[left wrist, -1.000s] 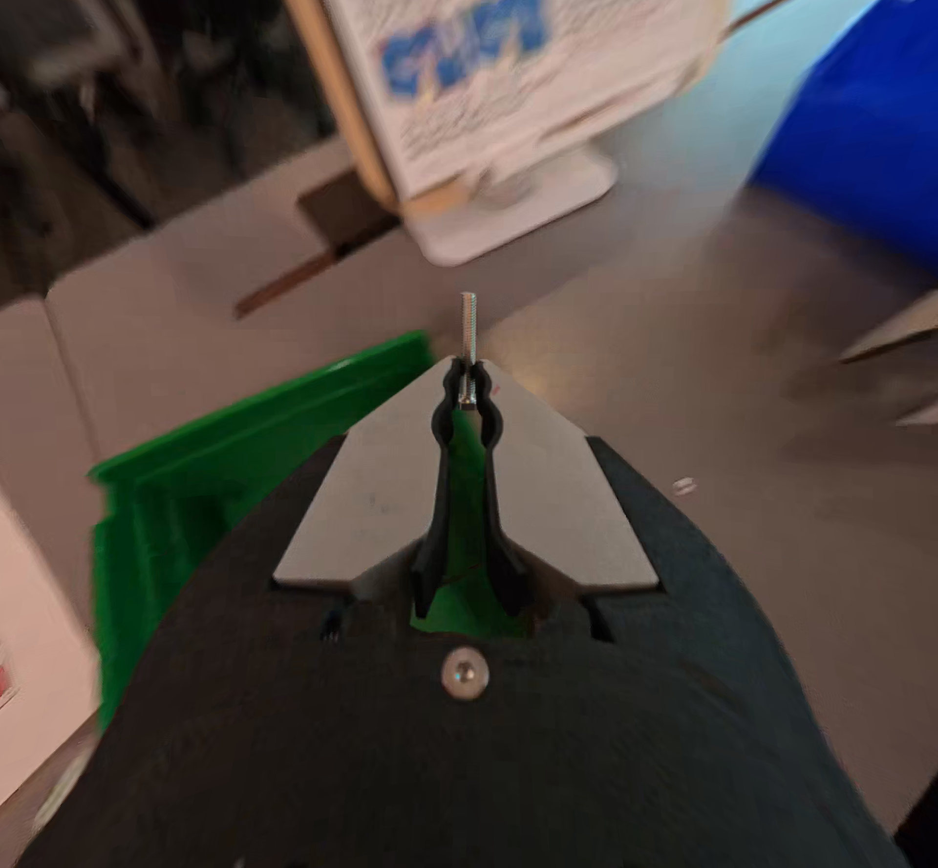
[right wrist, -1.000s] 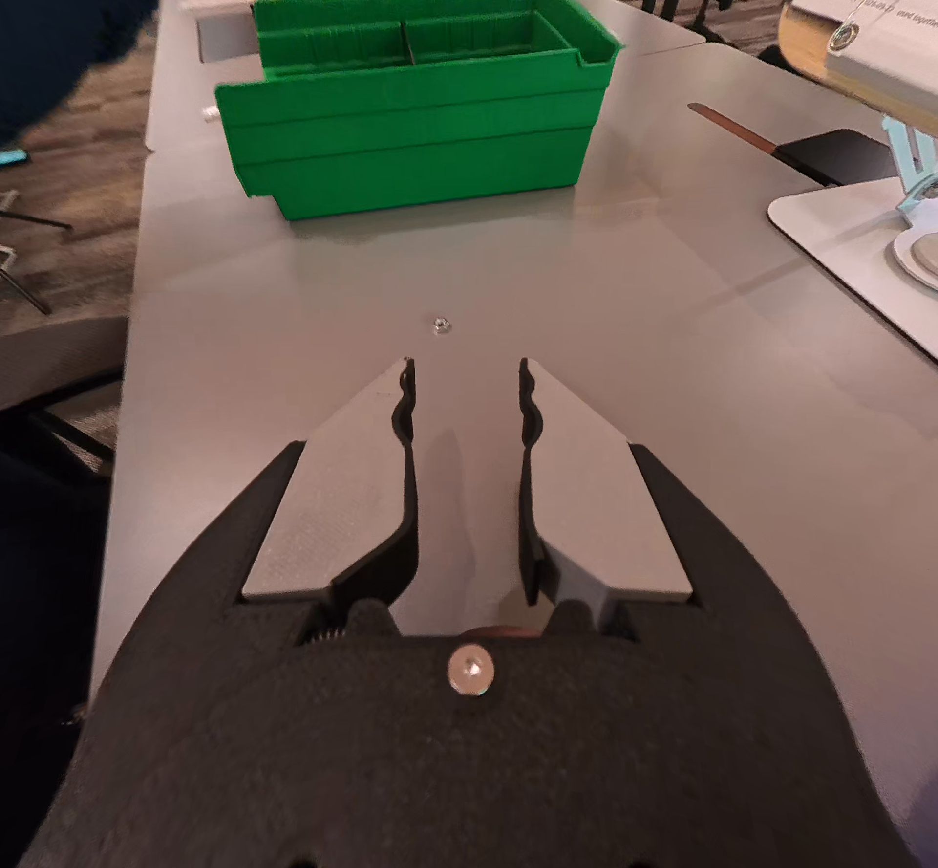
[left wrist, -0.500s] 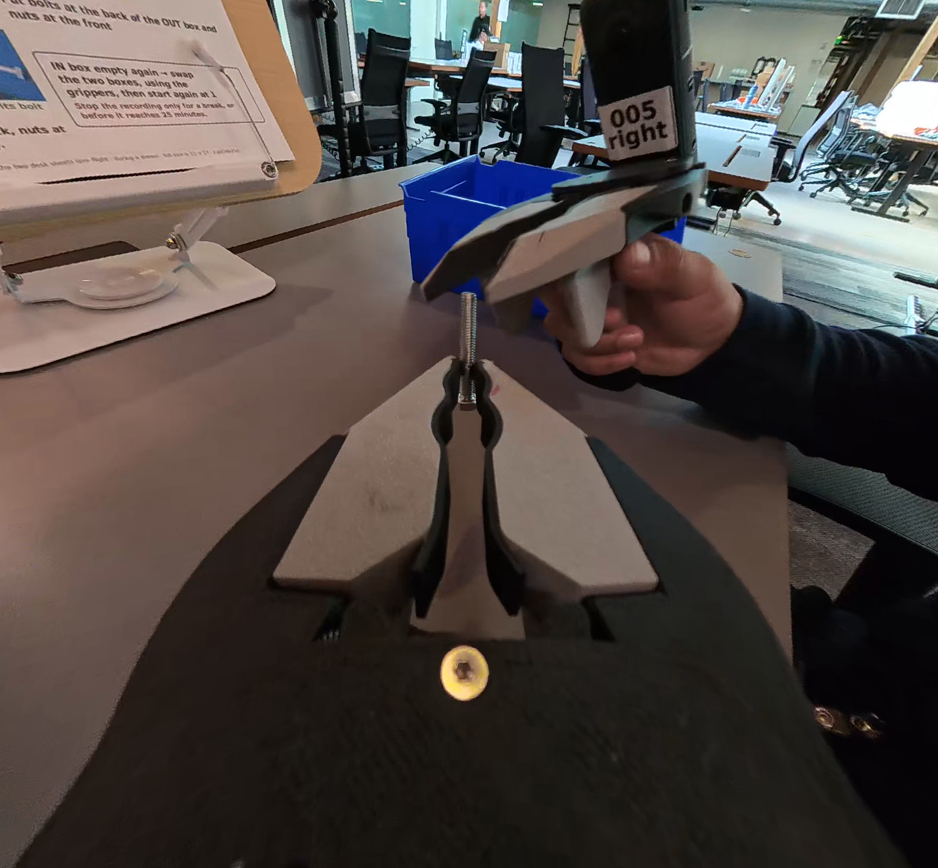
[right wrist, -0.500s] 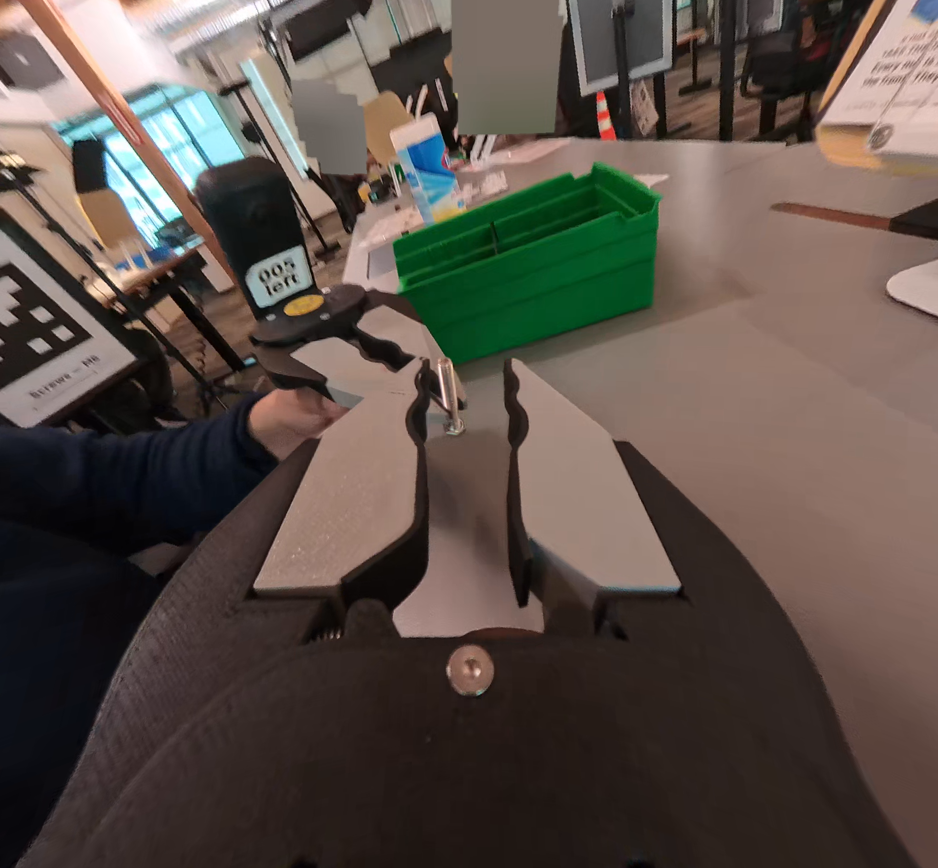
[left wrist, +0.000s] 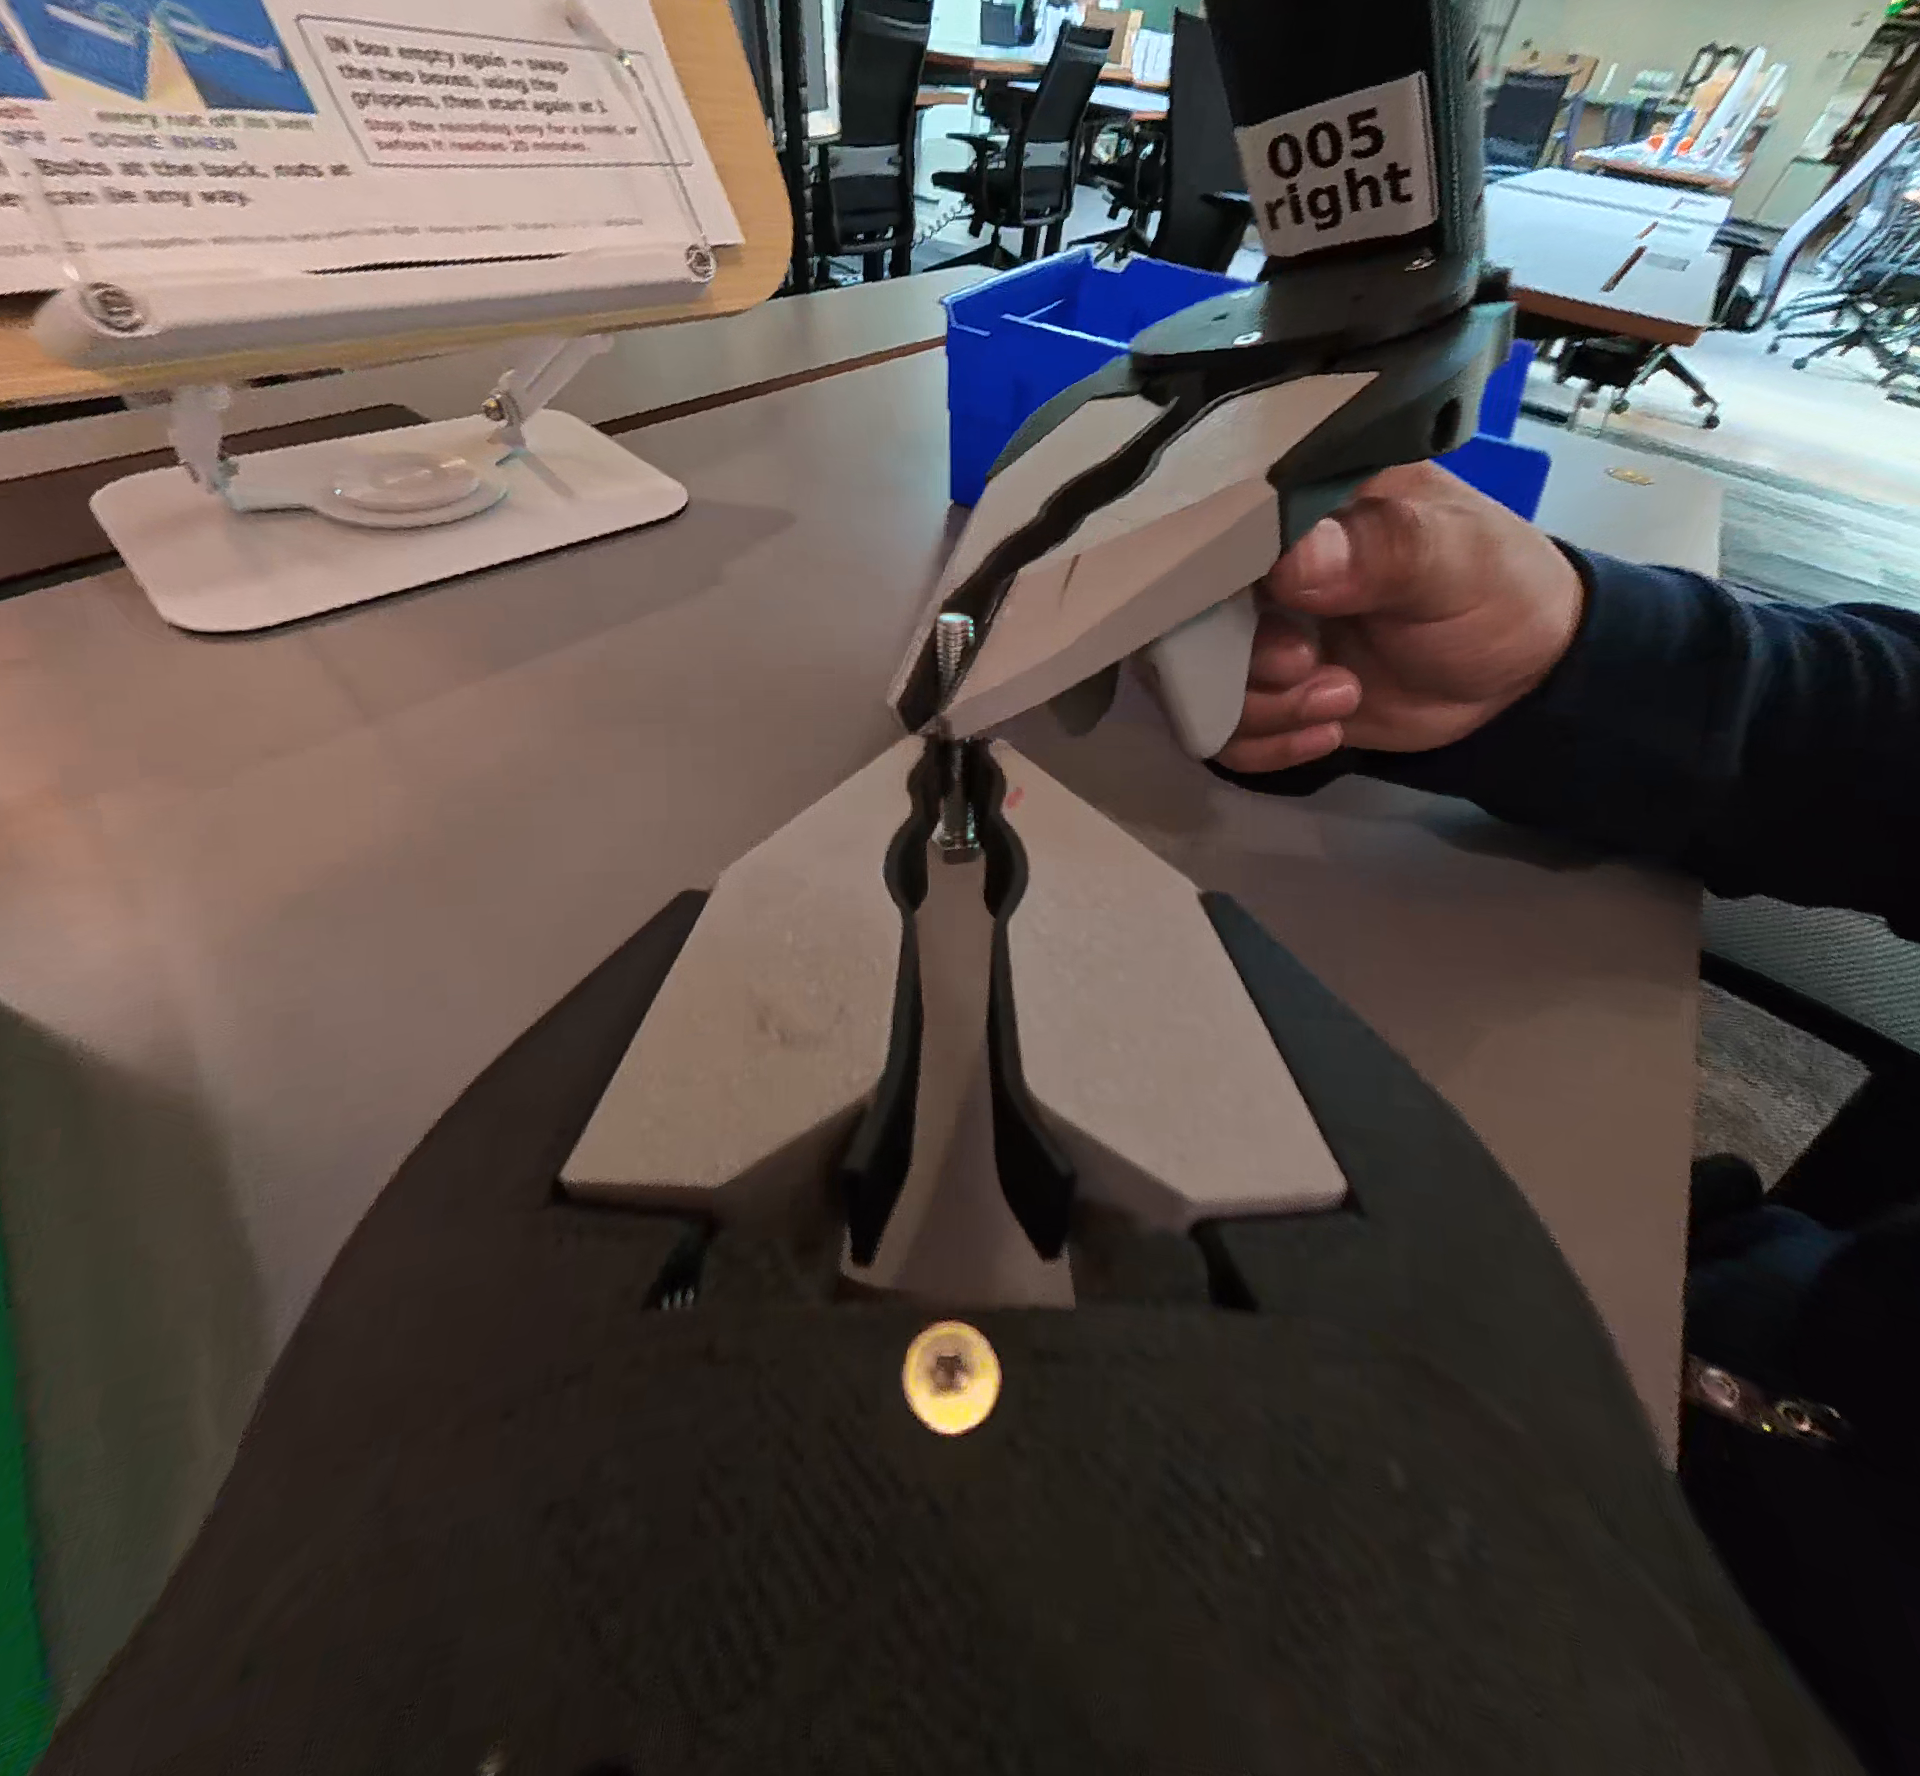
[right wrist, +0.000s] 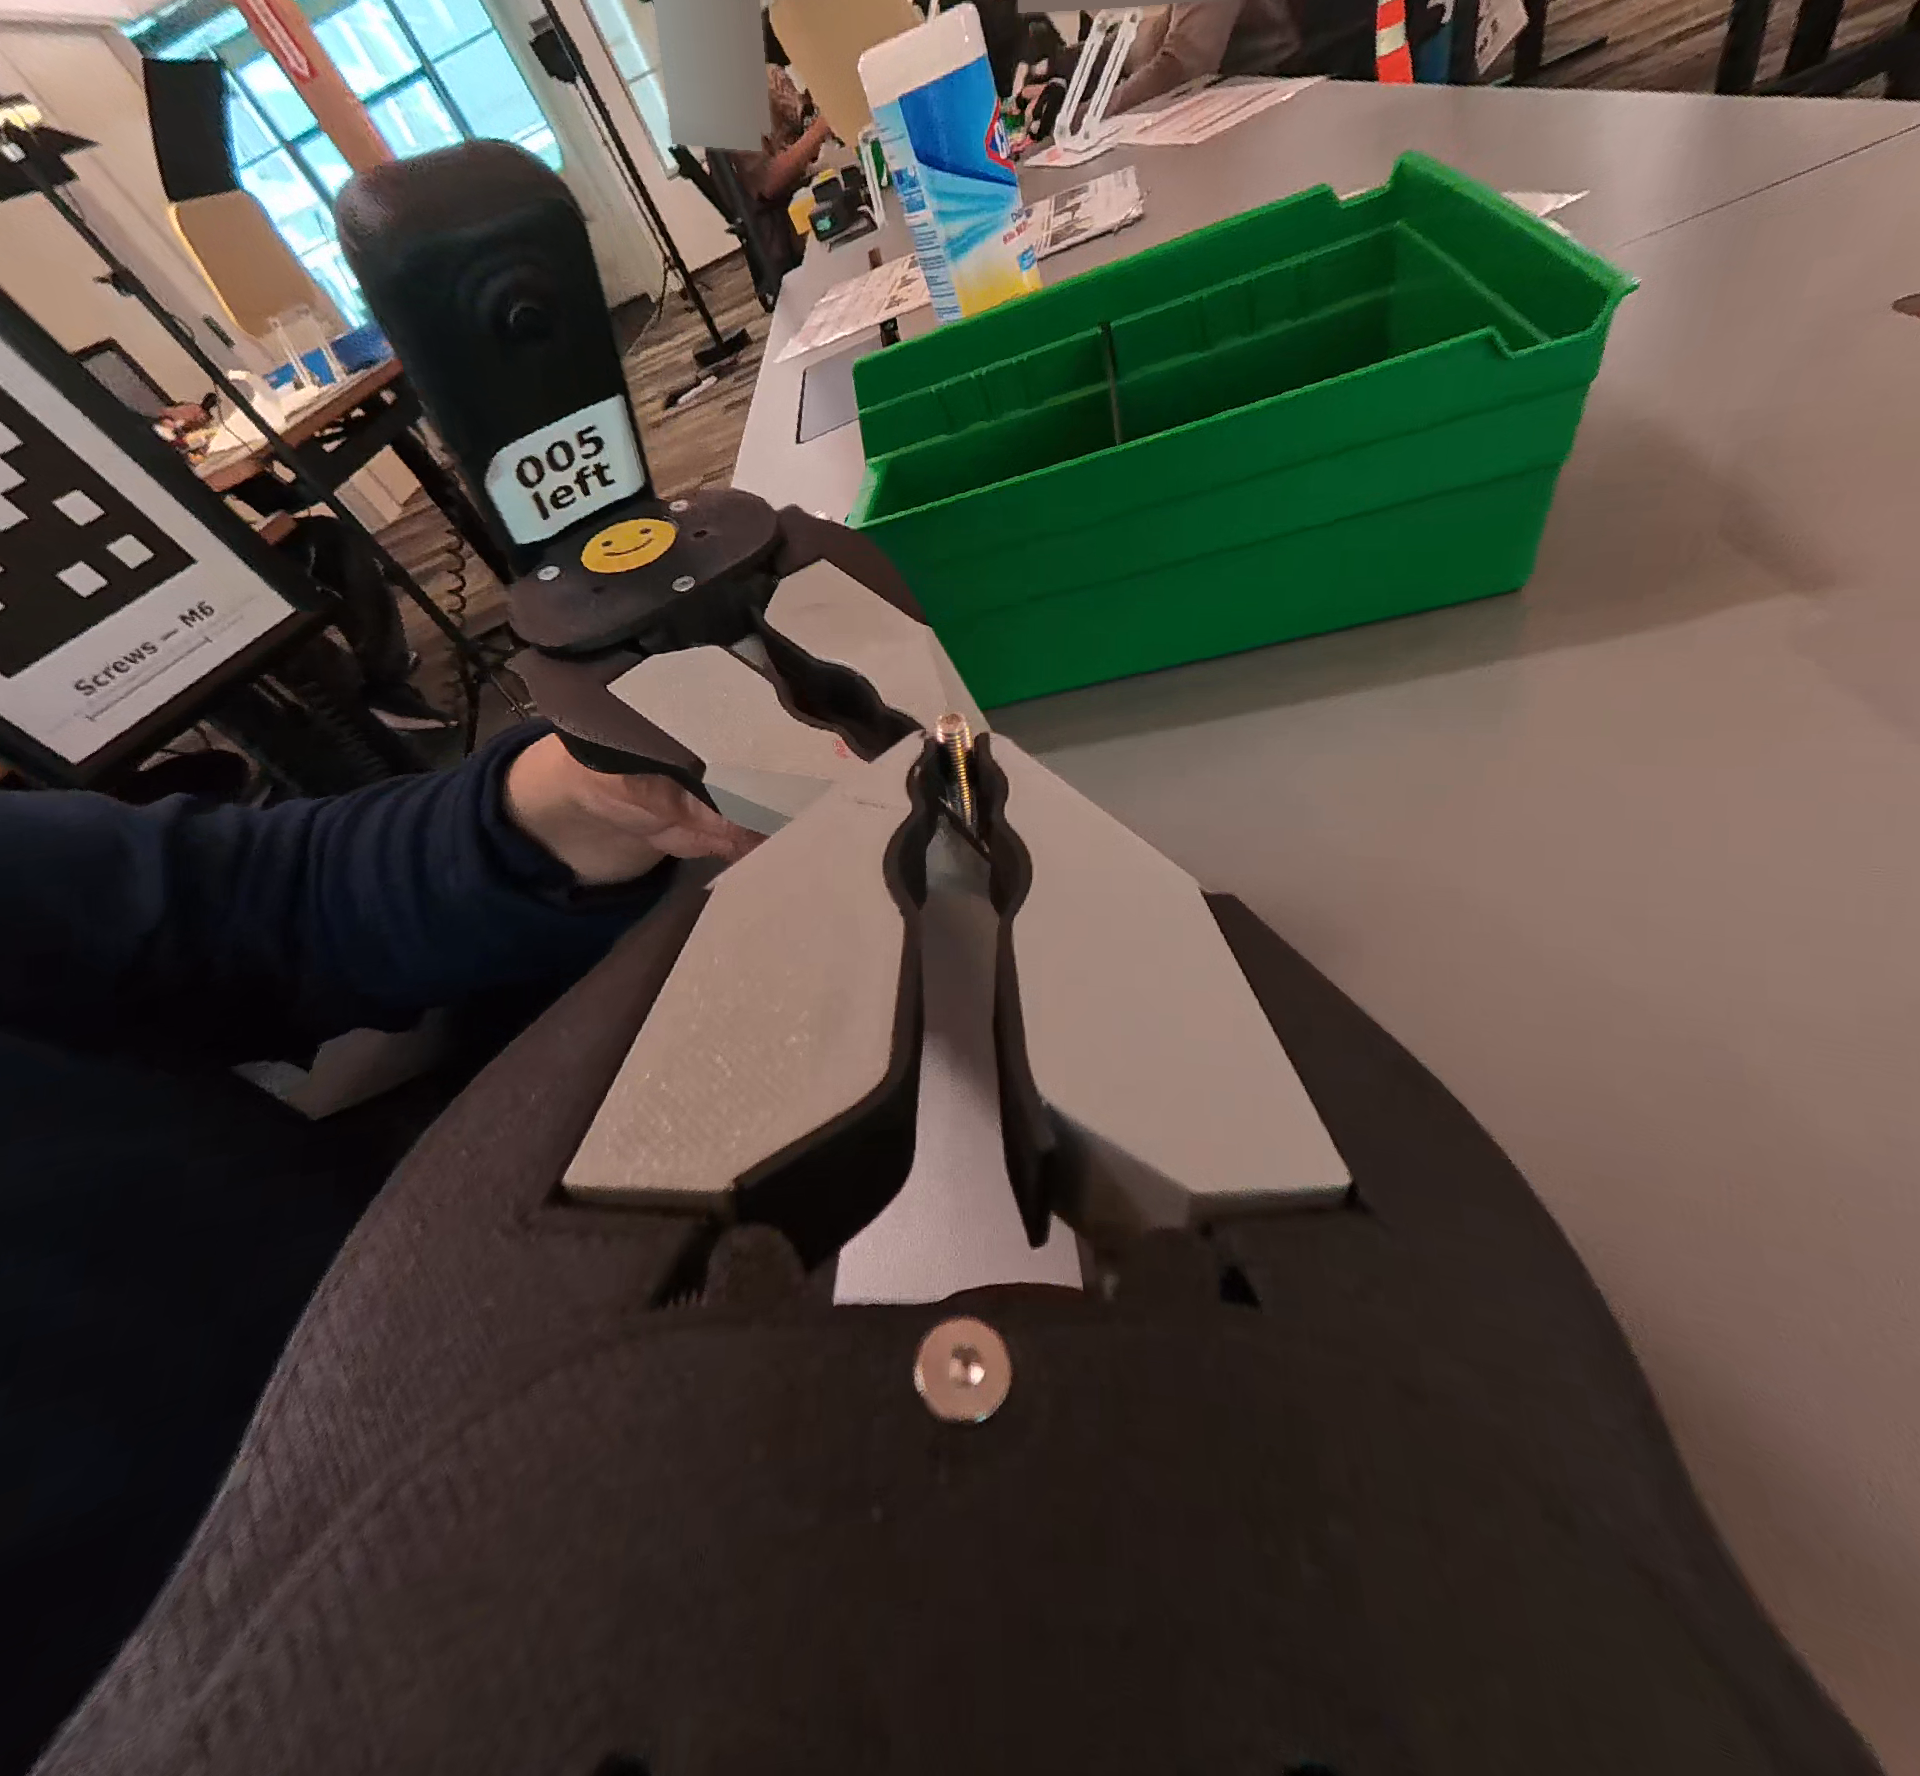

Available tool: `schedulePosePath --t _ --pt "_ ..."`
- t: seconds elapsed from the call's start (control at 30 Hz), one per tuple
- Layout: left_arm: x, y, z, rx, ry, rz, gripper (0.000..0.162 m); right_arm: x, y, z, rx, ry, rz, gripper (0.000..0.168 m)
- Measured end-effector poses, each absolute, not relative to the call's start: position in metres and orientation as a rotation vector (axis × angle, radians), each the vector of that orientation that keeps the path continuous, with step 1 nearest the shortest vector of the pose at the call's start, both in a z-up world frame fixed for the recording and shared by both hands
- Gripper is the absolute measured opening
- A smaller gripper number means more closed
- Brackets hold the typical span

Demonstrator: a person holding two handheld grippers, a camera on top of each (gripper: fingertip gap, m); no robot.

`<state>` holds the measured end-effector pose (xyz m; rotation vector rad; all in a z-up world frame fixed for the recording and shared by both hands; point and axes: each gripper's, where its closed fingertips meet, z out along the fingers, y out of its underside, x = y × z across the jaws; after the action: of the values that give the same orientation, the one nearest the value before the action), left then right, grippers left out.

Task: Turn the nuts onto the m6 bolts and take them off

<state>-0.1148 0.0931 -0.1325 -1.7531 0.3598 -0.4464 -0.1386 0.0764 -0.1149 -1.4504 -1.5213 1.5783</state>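
Observation:
A silver M6 bolt (left wrist: 954, 651) stands upright above the grey table (left wrist: 416, 791). My left gripper (left wrist: 954, 781) is shut on its lower shaft, with the head (left wrist: 954, 838) just behind the fingertips. My right gripper (left wrist: 935, 713) comes in from the right, held by a hand (left wrist: 1403, 625), and is shut on the threaded shaft right above the left fingertips. In the right wrist view the bolt (right wrist: 954, 760) shows between the closed right gripper (right wrist: 952, 786) tips, and the left gripper (right wrist: 862, 734) meets it from the left. I cannot make out a nut on the bolt.
A green divided bin (right wrist: 1247, 531) stands on the table beyond the grippers, and a blue bin (left wrist: 1049, 355) at the far right of the left wrist view. A white instruction stand (left wrist: 384, 511) is at the back left. A wipes canister (right wrist: 951, 178) stands behind the green bin.
The left gripper swung away from the green bin with the bolt. The right gripper rose from the table, came to the bolt and closed on its shaft.

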Motion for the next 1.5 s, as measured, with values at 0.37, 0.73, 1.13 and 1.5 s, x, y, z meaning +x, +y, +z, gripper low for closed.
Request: schedulePosePath --t 0.37,0.73,1.13,1.5 --pt "-0.158 0.062 -0.134 -1.71 0.288 -0.4 0.003 -0.149 0.1 -0.214 -1.541 -1.866 1.048 0.027" --pt "-0.14 0.009 -0.102 -1.733 0.31 -0.444 0.003 -0.216 0.144 -0.174 -1.658 -1.534 1.092 0.006" --pt "-0.123 0.009 -0.15 -1.793 0.279 -0.456 0.003 -0.336 0.165 -0.157 -1.639 -1.677 1.05 0.008" --pt "-0.129 0.005 -0.141 -1.713 0.348 -0.469 0.003 -0.161 0.1 -0.221 -1.444 -2.128 0.891 0.022"
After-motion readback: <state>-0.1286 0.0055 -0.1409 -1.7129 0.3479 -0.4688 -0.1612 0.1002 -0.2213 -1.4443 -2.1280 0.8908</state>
